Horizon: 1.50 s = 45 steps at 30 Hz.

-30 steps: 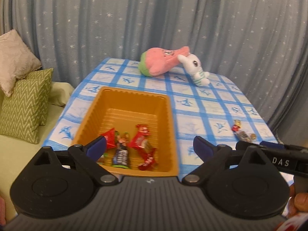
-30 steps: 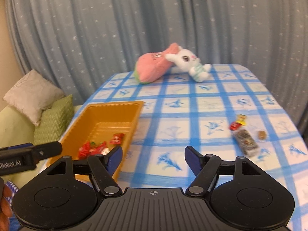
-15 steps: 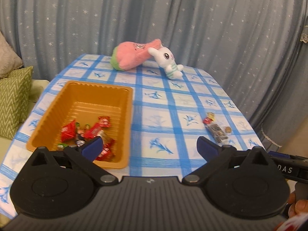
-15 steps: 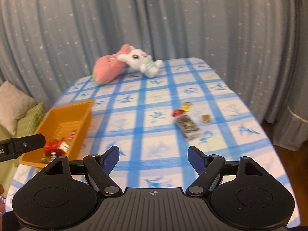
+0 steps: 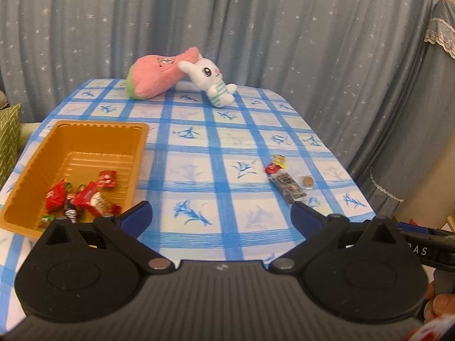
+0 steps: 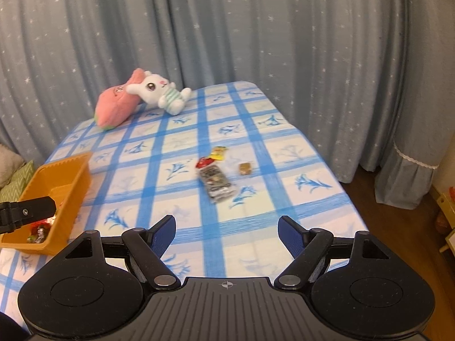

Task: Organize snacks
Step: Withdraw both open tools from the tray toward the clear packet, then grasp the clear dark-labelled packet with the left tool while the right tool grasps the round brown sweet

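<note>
An orange tray (image 5: 93,130) holding several red-wrapped snacks (image 5: 85,196) sits at the table's left; it also shows in the right wrist view (image 6: 71,170). Loose snacks lie on the right of the blue checked cloth: a dark long packet (image 6: 216,183), a red candy (image 6: 204,162), a yellow candy (image 6: 219,152) and a small brown piece (image 6: 245,168). The packet also shows in the left wrist view (image 5: 288,186). My left gripper (image 5: 221,216) is open and empty above the table's near edge. My right gripper (image 6: 227,231) is open and empty, short of the packet.
A pink plush (image 5: 155,75) and a white rabbit plush (image 5: 212,81) lie at the table's far end. Blue starred curtains hang behind. Green cushions (image 6: 17,179) sit off the left edge. The table's right edge (image 6: 335,176) drops to a wooden floor.
Both grippers have swung to the right. The tray has slid toward the left of both views and the loose snacks have come nearer the middle. Both stay open.
</note>
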Each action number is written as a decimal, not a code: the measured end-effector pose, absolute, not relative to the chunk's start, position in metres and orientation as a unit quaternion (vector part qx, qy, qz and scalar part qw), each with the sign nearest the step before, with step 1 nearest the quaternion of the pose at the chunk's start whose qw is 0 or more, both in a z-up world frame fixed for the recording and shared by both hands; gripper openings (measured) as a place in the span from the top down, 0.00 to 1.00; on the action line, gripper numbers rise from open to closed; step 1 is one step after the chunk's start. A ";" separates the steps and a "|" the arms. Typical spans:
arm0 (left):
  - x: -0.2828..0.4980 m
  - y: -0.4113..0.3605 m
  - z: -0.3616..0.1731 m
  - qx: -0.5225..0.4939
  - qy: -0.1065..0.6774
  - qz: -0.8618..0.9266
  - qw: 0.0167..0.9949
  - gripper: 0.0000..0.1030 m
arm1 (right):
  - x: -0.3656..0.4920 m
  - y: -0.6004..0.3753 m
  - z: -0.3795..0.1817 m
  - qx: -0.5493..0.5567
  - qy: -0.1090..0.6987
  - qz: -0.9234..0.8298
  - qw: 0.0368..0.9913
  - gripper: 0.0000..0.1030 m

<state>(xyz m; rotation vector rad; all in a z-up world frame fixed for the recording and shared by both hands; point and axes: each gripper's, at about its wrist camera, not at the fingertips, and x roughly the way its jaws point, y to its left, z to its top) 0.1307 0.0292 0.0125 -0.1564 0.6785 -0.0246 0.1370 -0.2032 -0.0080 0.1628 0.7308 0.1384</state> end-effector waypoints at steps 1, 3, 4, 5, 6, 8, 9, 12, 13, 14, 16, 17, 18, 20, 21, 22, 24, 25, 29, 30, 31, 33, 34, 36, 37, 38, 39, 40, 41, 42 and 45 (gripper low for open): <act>0.133 0.027 0.012 -0.076 0.333 -0.015 0.940 0.00 | 0.138 -0.206 -0.009 0.081 0.356 0.065 0.929 0.24; 0.137 0.020 0.011 -0.073 0.334 -0.020 0.940 0.00 | 0.140 -0.213 -0.011 0.084 0.355 0.061 0.929 0.24; 0.140 0.016 0.010 -0.071 0.334 -0.022 0.939 0.00 | 0.141 -0.216 -0.012 0.085 0.354 0.059 0.929 0.24; 0.142 0.013 0.009 -0.071 0.335 -0.025 0.939 0.00 | 0.142 -0.219 -0.013 0.086 0.354 0.056 0.930 0.24; 0.145 0.010 0.008 -0.071 0.336 -0.027 0.939 0.00 | 0.144 -0.221 -0.014 0.086 0.354 0.054 0.930 0.24; 0.150 0.004 0.006 -0.070 0.337 -0.029 0.938 0.00 | 0.146 -0.227 -0.016 0.087 0.352 0.052 0.931 0.24; 0.153 0.000 0.004 -0.069 0.338 -0.030 0.938 0.00 | 0.148 -0.230 -0.017 0.087 0.351 0.051 0.931 0.24; 0.162 -0.008 0.000 -0.071 0.341 -0.033 0.937 0.00 | 0.154 -0.238 -0.022 0.088 0.348 0.050 0.932 0.24; 0.165 -0.011 -0.002 -0.071 0.342 -0.034 0.936 0.00 | 0.157 -0.240 -0.024 0.088 0.348 0.050 0.932 0.24; 0.168 -0.014 -0.003 -0.071 0.343 -0.035 0.936 0.00 | 0.160 -0.243 -0.026 0.087 0.348 0.051 0.932 0.24; 0.175 -0.020 -0.007 -0.071 0.344 -0.037 0.936 0.00 | 0.166 -0.247 -0.031 0.085 0.349 0.050 0.932 0.24; 0.178 -0.022 -0.009 -0.072 0.344 -0.038 0.935 0.00 | 0.170 -0.249 -0.033 0.090 0.351 0.050 0.931 0.24; 0.181 -0.024 -0.011 -0.072 0.345 -0.038 0.935 0.00 | 0.174 -0.250 -0.034 0.092 0.350 0.052 0.931 0.24; 0.189 -0.029 -0.015 -0.075 0.347 -0.039 0.934 0.00 | 0.182 -0.252 -0.036 0.084 0.346 0.054 0.933 0.24; 0.192 -0.031 -0.017 -0.076 0.347 -0.038 0.934 0.00 | 0.186 -0.253 -0.037 0.082 0.346 0.056 0.933 0.24; 0.196 -0.032 -0.018 -0.077 0.346 -0.038 0.934 0.01 | 0.191 -0.254 -0.039 0.082 0.346 0.057 0.933 0.24; 0.203 -0.036 -0.022 -0.078 0.347 -0.036 0.934 0.01 | 0.200 -0.256 -0.043 0.082 0.348 0.058 0.932 0.24; 0.207 -0.038 -0.025 -0.081 0.348 -0.037 0.933 0.01 | 0.204 -0.257 -0.045 0.081 0.348 0.058 0.932 0.24; 0.224 -0.044 -0.037 -0.084 0.356 -0.037 0.930 0.06 | 0.221 -0.259 -0.054 0.075 0.350 0.063 0.931 0.24; 0.229 -0.046 -0.040 -0.086 0.357 -0.037 0.929 0.06 | 0.226 -0.260 -0.056 0.073 0.351 0.064 0.931 0.24; 0.232 -0.048 -0.043 -0.088 0.357 -0.037 0.929 0.08 | 0.231 -0.261 -0.058 0.073 0.351 0.065 0.931 0.24; 0.241 -0.054 -0.050 -0.092 0.360 -0.041 0.927 0.11 | 0.240 -0.263 -0.062 0.075 0.352 0.068 0.930 0.25; 0.245 -0.057 -0.054 -0.094 0.362 -0.043 0.926 0.13 | 0.244 -0.264 -0.064 0.075 0.353 0.070 0.930 0.29; 0.255 -0.063 -0.062 -0.094 0.366 -0.046 0.925 0.17 | 0.255 -0.266 -0.069 0.076 0.359 0.077 0.927 0.35; 0.261 -0.067 -0.066 -0.094 0.368 -0.047 0.924 0.20 | 0.260 -0.267 -0.072 0.077 0.362 0.078 0.926 0.37; 0.266 -0.070 -0.069 -0.094 0.369 -0.048 0.923 0.22 | 0.265 -0.267 -0.074 0.075 0.365 0.079 0.925 0.38; 0.271 -0.073 -0.073 -0.094 0.371 -0.049 0.923 0.26 | 0.269 -0.267 -0.076 0.073 0.367 0.082 0.924 0.41; 0.277 -0.076 -0.077 -0.095 0.374 -0.049 0.921 0.28 | 0.273 -0.267 -0.077 0.071 0.369 0.085 0.923 0.42; 0.282 -0.078 -0.082 -0.098 0.377 -0.050 0.920 0.30 | 0.277 -0.268 -0.079 0.068 0.370 0.087 0.922 0.42; 0.288 -0.080 -0.086 -0.102 0.380 -0.049 0.918 0.33 | 0.280 -0.268 -0.081 0.066 0.371 0.086 0.922 0.43; 0.302 -0.084 -0.097 -0.111 0.389 -0.048 0.913 0.39 | 0.290 -0.272 -0.086 0.070 0.378 0.081 0.920 0.43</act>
